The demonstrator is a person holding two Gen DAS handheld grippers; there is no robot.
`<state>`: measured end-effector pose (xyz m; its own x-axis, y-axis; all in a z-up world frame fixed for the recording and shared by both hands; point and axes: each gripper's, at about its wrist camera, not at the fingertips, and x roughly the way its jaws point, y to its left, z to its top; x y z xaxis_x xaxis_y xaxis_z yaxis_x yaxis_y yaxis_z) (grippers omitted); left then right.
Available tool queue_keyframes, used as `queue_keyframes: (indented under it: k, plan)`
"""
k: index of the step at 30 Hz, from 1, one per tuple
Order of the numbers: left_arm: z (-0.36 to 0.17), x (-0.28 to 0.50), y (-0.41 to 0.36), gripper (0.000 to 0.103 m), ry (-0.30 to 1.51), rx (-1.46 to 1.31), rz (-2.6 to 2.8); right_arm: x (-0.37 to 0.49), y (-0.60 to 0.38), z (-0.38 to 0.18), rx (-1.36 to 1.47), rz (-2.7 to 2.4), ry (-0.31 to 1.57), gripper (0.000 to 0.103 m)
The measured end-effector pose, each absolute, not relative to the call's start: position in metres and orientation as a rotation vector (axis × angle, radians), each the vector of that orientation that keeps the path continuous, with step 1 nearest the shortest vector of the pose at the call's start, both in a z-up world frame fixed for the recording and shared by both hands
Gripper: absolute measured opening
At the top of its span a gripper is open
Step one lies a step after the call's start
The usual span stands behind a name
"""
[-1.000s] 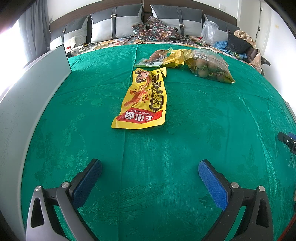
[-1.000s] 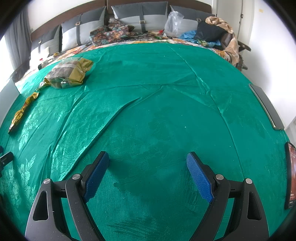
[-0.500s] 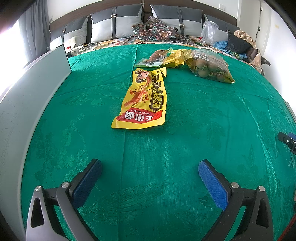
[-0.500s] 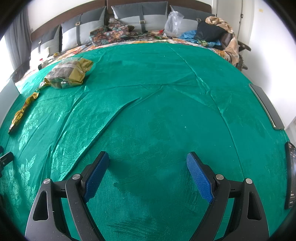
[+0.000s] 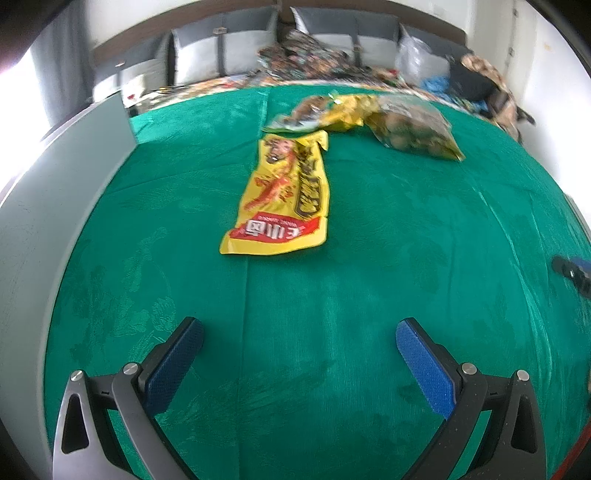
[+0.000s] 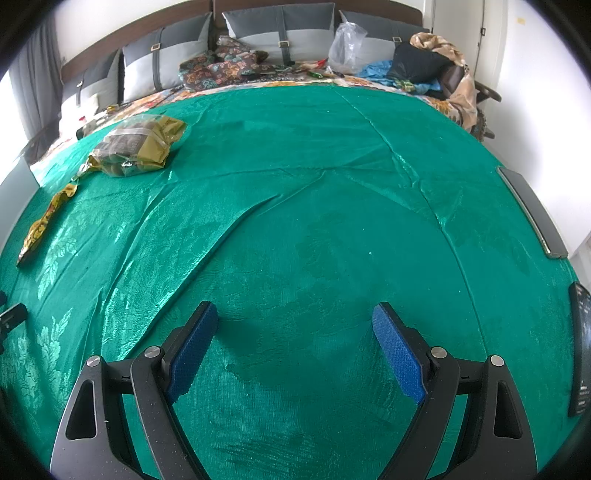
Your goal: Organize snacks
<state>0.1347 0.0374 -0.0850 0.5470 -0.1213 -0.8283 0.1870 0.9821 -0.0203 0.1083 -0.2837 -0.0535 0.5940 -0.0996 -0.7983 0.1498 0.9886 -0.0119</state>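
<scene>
A flat yellow and red snack packet (image 5: 282, 199) lies on the green cloth ahead of my left gripper (image 5: 299, 332), which is open and empty. Behind it lie a small clear packet with brown contents (image 5: 301, 112) and a yellow-trimmed bag of round brown snacks (image 5: 412, 127). In the right wrist view that bag (image 6: 138, 146) sits far left, with the yellow packet (image 6: 46, 221) edge-on below it. My right gripper (image 6: 295, 314) is open over bare cloth, far from every packet.
A grey panel (image 5: 55, 206) rises along the left side of the cloth. Dark flat devices (image 6: 532, 210) lie at the right edge. Pillows (image 6: 280, 31), clothes and a plastic bag (image 6: 347, 46) crowd the far end. Folds (image 6: 236, 225) cross the cloth.
</scene>
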Motion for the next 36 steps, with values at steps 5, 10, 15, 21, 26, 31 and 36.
queue_keyframes:
  k: [5, 10, 15, 21, 26, 31, 36]
  plan:
    - [-0.064, 0.155, 0.05, 0.103, 1.039, 0.063, -0.244, 0.109, -0.284, -0.053, 0.058, -0.146, 0.924, 0.088]
    - [-0.029, 0.205, 0.068, 0.103, 1.019, -0.035, -0.264, 0.109, -0.284, -0.054, 0.058, -0.148, 0.925, 0.088]
    - [-0.044, 0.253, 0.055, 0.103, 1.106, -0.023, -0.278, 0.109, -0.283, -0.054, 0.058, -0.152, 0.927, 0.088]
    - [-0.076, 0.277, 0.029, 0.085, 1.155, 0.15, -0.178, 0.109, -0.283, -0.054, 0.058, -0.153, 0.928, 0.088]
    - [-0.064, 0.258, 0.047, 0.041, 1.085, 0.068, -0.184, 0.109, -0.283, -0.054, 0.058, -0.153, 0.927, 0.088]
    - [-0.054, 0.213, 0.078, 0.041, 1.094, 0.005, -0.16, 0.109, -0.283, -0.054, 0.058, -0.153, 0.928, 0.088]
    - [-0.044, 0.161, 0.102, 0.042, 1.087, -0.024, -0.147, 0.109, -0.283, -0.054, 0.058, -0.154, 0.928, 0.088]
